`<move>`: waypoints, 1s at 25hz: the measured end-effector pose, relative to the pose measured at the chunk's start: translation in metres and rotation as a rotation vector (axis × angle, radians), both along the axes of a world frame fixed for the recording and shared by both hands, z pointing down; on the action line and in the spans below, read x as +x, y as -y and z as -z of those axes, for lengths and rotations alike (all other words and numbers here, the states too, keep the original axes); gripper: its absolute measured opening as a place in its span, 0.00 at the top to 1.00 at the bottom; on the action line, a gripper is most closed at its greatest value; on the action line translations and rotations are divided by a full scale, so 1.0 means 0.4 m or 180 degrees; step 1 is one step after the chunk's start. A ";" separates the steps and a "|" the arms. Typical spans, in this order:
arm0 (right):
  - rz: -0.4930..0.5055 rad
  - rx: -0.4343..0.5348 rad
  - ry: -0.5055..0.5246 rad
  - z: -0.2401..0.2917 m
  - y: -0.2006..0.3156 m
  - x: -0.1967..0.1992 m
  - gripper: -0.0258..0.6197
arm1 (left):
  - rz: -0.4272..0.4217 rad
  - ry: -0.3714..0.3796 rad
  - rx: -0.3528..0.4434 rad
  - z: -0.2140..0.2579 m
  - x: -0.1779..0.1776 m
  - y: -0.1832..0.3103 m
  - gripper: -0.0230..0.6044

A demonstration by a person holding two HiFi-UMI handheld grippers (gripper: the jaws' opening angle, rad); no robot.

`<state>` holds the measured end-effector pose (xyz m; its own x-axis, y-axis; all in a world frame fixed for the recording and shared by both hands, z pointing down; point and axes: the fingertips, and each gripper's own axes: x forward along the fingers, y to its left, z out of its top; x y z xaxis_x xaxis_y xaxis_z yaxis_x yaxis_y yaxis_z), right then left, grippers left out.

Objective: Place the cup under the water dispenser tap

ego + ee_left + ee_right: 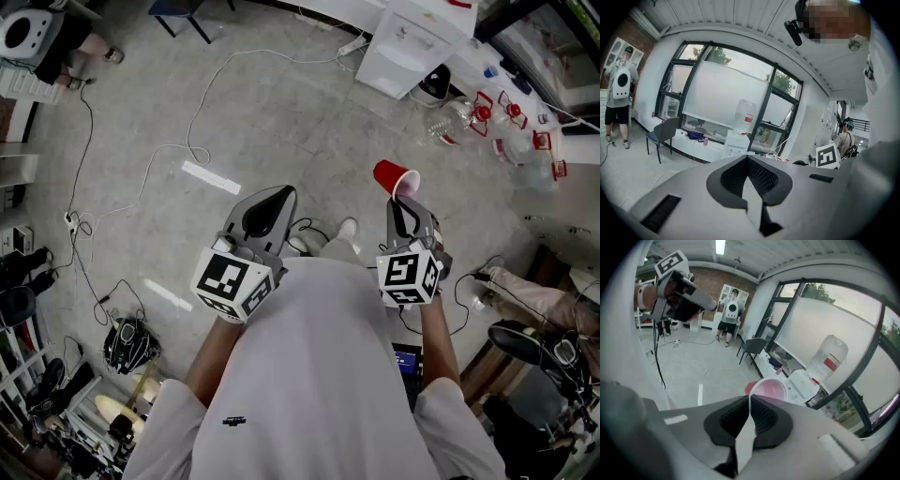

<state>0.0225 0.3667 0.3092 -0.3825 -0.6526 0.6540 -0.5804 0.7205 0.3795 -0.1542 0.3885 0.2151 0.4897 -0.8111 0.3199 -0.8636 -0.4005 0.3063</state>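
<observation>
**Red cup pinched in the right tool, dispenser well ahead**

The right tool (401,202) is clenched on the red cup (396,176). Its two jaws pinch the cup's thin wall at the rim, one jaw inside and one outside. In the right gripper view, the cup (769,390) sits just past the tips of the right tool (751,401), tilted so its pale inside faces the camera. The cup is held in the air above the floor (262,122), touching nothing but the jaws.

The left tool (275,197) is level with the right one and well apart from it, to that tool's left. In its own view the jaws of the left tool (747,160) are pressed together with nothing between them.

The white water dispenser (412,42) stands on the floor well ahead of the right tool, slightly to its right and far from the cup. In the right gripper view the dispenser (802,384) shows just behind the cup, with a large clear bottle (828,357) on top. The left gripper view shows the dispenser (737,143) straight ahead of the left tool's tips, against the window wall.

A white cable (202,112) trails over the floor ahead of the left tool.
</observation>
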 end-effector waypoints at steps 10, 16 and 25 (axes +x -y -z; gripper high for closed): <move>-0.0302 0.0197 0.0676 0.114 -0.011 0.115 0.93 | -0.0114 0.0034 0.0073 -0.004 0.200 0.013 0.96; -0.0435 0.0175 0.0805 0.125 -0.009 0.238 0.93 | -0.0207 0.0062 0.0063 0.002 0.331 0.028 0.96; -0.0524 0.0203 0.1029 0.135 0.018 0.359 0.93 | -0.0289 0.0188 0.0076 -0.004 0.460 0.055 0.96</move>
